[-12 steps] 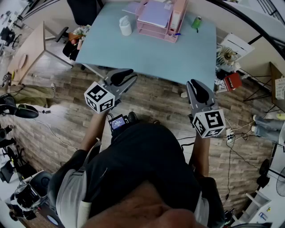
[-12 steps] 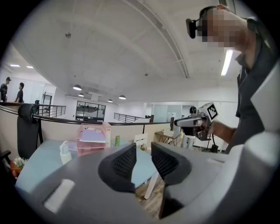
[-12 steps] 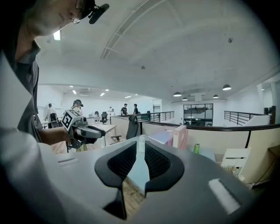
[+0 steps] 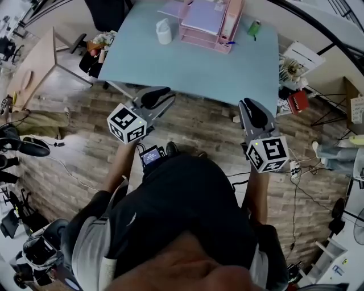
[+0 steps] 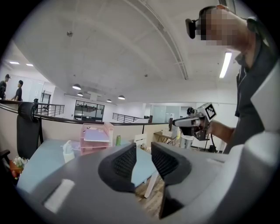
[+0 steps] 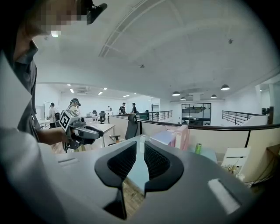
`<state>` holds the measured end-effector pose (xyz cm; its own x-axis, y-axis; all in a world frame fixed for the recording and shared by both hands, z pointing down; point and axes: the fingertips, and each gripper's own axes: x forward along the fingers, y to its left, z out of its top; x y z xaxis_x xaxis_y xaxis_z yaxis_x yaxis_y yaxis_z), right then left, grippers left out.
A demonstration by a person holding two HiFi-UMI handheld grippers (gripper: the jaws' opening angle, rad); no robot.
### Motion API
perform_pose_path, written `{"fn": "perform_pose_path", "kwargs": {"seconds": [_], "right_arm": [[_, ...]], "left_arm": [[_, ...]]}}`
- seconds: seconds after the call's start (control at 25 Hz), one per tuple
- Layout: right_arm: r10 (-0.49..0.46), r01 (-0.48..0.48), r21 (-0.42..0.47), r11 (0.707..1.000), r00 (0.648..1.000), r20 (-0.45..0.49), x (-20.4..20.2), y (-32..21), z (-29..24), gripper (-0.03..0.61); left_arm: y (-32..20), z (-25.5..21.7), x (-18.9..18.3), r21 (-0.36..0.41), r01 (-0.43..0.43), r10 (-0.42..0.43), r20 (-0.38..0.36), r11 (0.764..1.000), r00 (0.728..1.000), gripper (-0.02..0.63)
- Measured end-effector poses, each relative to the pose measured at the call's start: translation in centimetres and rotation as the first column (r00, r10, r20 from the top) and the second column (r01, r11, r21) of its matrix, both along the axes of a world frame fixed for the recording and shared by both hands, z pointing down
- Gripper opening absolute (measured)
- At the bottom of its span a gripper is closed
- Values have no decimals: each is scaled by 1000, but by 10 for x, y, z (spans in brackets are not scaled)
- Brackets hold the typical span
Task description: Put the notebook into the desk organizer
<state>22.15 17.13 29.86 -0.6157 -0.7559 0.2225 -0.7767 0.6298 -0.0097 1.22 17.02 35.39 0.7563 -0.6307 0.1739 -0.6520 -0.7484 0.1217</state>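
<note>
A lavender notebook [image 4: 202,16] lies on the top tray of the pink desk organizer [image 4: 219,41] at the far side of the light blue table [image 4: 187,68]. I stand back from the table on the wooden floor. My left gripper [image 4: 162,98] is held in the air short of the table's near edge, jaws shut with nothing between them [image 5: 143,159]. My right gripper [image 4: 248,108] is level with it on the right, also shut and empty [image 6: 141,159]. The organizer [image 5: 94,141] shows far beyond the left jaws, and the organizer [image 6: 181,136] beyond the right jaws.
A white bottle [image 4: 164,31] stands left of the organizer and a green can [image 4: 253,28] to its right. A black chair [image 4: 108,14] is at the table's far left. A wooden desk [image 4: 34,68] stands left; boxes and a red item [image 4: 297,102] sit right.
Almost nothing has changed. The right gripper has drifted slightly to the right, and the head view has shifted a little; both grippers stay shut and empty.
</note>
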Motion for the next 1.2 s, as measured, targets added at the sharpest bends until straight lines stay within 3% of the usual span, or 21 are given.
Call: {"fn": "perform_pose_path", "kwargs": {"seconds": [0.32, 0.76, 1.2], "right_arm": [[10, -11, 14, 1000, 999, 52, -37, 5, -8, 68], [40, -40, 24, 999, 999, 19, -86, 12, -13, 72], [15, -15, 13, 1000, 1000, 1, -106, -6, -11, 72]], "left_arm": [[3, 6, -37, 1, -15, 15, -24, 1000, 1000, 167], [8, 10, -100, 28, 3, -1, -74, 1000, 997, 167], [3, 13, -124, 26, 45, -42, -90, 999, 995, 167]]}}
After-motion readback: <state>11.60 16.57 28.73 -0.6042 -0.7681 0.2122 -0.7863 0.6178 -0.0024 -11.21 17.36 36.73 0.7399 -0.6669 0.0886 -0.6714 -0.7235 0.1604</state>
